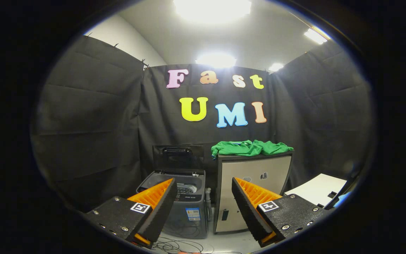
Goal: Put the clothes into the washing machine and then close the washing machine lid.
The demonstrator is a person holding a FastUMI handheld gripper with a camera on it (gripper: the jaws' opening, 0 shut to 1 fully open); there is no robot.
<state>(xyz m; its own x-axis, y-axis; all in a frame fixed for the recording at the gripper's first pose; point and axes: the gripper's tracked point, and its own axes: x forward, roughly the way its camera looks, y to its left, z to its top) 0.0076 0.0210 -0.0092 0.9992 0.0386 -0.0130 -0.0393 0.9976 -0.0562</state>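
A booth hung with creased black cloth walls [93, 116] sits under bright ceiling lights [213, 7]. Cables [174, 243] trail over the pale floor. A small grey top-loading washing machine [185, 197] stands with its lid [178, 158] raised, just beside a boxy silver cabinet [256, 176]. Crumpled green clothes [248, 147] lie on the cabinet's top. The gripper [203, 190] hangs well short of both, its orange ribbed fingers [153, 194] spread wide, holding nothing.

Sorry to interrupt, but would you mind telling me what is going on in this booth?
A person holds the tongs open, gripping nothing. Beyond them, green clothes lie on a small cabinet. Beside it stands the washing machine with its lid raised. Loading has not yet begun.
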